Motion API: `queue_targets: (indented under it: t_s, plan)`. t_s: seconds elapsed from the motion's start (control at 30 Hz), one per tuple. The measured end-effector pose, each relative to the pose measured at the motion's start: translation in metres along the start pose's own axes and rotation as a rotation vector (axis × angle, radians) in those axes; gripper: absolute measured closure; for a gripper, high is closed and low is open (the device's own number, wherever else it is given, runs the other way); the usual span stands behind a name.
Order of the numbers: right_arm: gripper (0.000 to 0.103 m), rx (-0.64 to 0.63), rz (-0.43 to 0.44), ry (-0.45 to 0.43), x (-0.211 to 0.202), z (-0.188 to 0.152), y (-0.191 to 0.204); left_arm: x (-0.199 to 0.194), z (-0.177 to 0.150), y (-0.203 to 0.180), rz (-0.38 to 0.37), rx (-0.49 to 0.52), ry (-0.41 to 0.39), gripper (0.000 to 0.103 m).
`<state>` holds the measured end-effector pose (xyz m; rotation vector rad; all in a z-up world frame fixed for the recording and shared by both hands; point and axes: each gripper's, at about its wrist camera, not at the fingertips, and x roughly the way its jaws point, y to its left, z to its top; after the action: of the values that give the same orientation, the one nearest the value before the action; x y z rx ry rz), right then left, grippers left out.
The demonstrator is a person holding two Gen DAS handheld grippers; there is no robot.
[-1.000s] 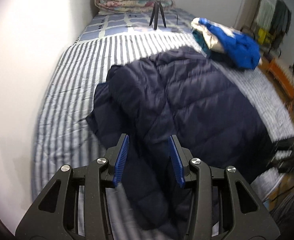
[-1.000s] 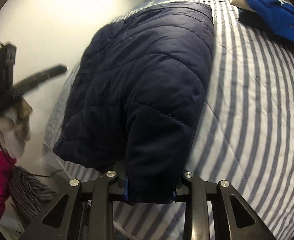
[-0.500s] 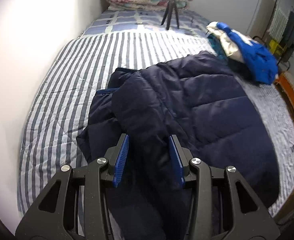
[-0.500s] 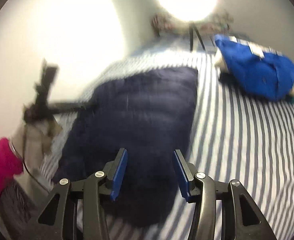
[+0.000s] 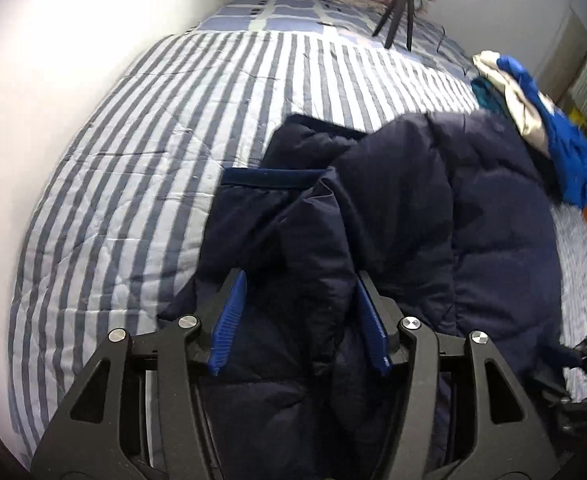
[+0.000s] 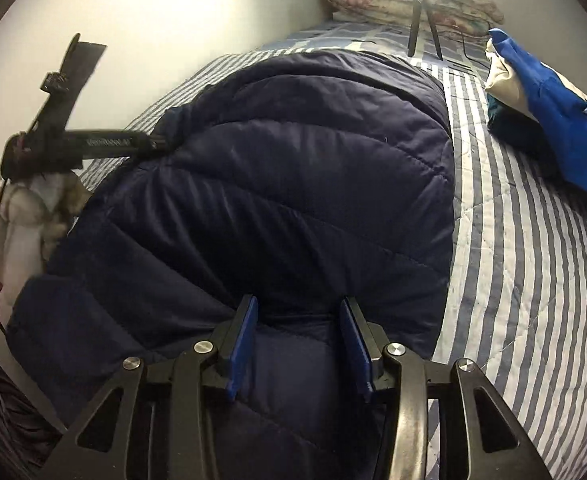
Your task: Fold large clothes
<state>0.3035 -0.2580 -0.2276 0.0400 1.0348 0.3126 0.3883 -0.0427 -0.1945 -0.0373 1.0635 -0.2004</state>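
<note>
Striped blue-and-white bedding covers the bed (image 5: pixel 141 168), which runs along a white wall, with a folded floral quilt (image 6: pixel 409 0) stacked at its far end. A navy quilted jacket (image 6: pixel 313 184) lies spread over the middle of the bed, its body puffed up and its left side bunched into folds with a sleeve cuff (image 5: pixel 269 178) showing toward the wall. Near the right edge of the bed sits a pile of clothes topped by a bright blue garment (image 6: pixel 553 116), apart from the jacket in the right wrist view. A black tripod (image 6: pixel 423 24) carrying a glowing ring light stands on the bed in front of the quilt. The left hand-held gripper (image 5: pixel 299 322) has its jaws spread wide, a raised fold of the jacket's left side lying between the blue pads. The right hand-held gripper (image 6: pixel 299 344) is likewise wide apart, straddling the jacket's near edge without pinching it.
</note>
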Motion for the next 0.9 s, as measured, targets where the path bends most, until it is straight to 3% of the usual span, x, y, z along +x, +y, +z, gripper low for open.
queue_targets:
  t_s: [0.07, 0.13, 0.23, 0.27, 0.3, 0.37, 0.57, 0.9]
  plan:
    - [0.058, 0.027, 0.059, -0.063, -0.02, 0.001, -0.009, -0.016, 0.001, 0.008, -0.01, -0.015, -0.031, 0.047]
    - [0.052, 0.057, 0.049, -0.16, -0.038, -0.003, -0.018, -0.038, 0.0, 0.027, -0.061, -0.065, -0.055, 0.047]
    - [0.036, 0.118, 0.052, -0.283, -0.062, -0.015, -0.041, -0.056, -0.01, 0.061, -0.197, -0.202, -0.034, 0.044]
    - [0.028, 0.14, 0.063, -0.292, -0.064, -0.017, -0.049, -0.059, -0.014, 0.072, -0.244, -0.249, -0.026, 0.037]
    - [0.021, 0.169, 0.077, -0.284, -0.064, -0.021, -0.058, -0.061, -0.019, 0.083, -0.291, -0.294, -0.018, 0.034]
    - [0.017, 0.215, 0.102, -0.234, -0.057, -0.025, -0.073, -0.063, -0.027, 0.097, -0.354, -0.367, -0.002, 0.029]
    - [0.017, 0.274, 0.2, -0.09, -0.033, -0.031, -0.085, -0.035, -0.05, 0.122, -0.467, -0.534, 0.105, 0.028]
    - [0.016, 0.385, 0.285, -0.008, 0.011, -0.029, -0.092, 0.003, -0.063, 0.12, -0.633, -0.619, 0.194, 0.028]
